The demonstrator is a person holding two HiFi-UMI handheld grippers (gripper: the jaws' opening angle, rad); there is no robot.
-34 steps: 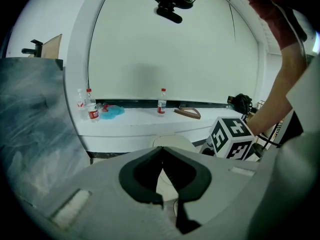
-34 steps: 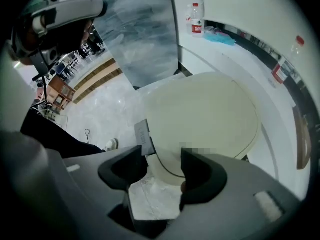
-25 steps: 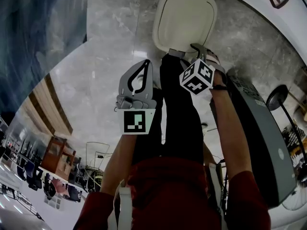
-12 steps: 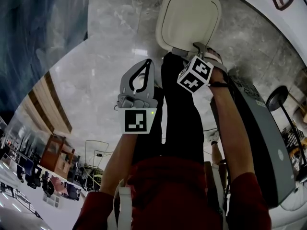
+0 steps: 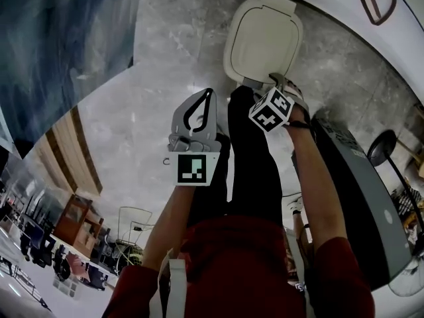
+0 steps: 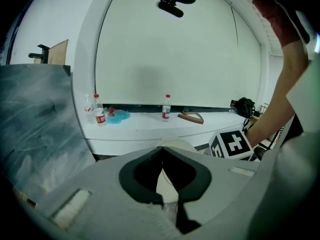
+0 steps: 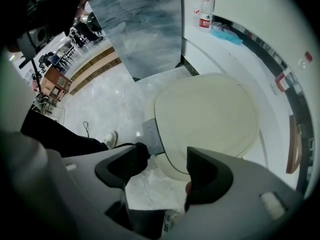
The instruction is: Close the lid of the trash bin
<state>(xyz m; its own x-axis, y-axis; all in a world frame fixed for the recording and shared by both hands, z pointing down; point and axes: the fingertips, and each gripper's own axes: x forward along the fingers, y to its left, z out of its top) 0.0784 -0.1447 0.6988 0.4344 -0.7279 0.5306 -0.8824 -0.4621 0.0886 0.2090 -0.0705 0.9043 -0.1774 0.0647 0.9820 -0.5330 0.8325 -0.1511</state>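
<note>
Now at cream lid point(image 7: 210, 114) edge: right claw point(image 7: 167, 159), newly parted, empty.

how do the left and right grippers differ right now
The left gripper has jaws together, nothing held; the right gripper has jaws apart, just opened, the rim of the trash bin lid between them, ungripped. The left points toward the counter; the right points steeply down at the lid. Both are grey, dark-jawed.

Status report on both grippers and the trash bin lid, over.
Left gripper shut, empty. Right gripper jaws just opened, above near edge of lid, not gripping. Lid looks down. Nothing lying on it.
</note>
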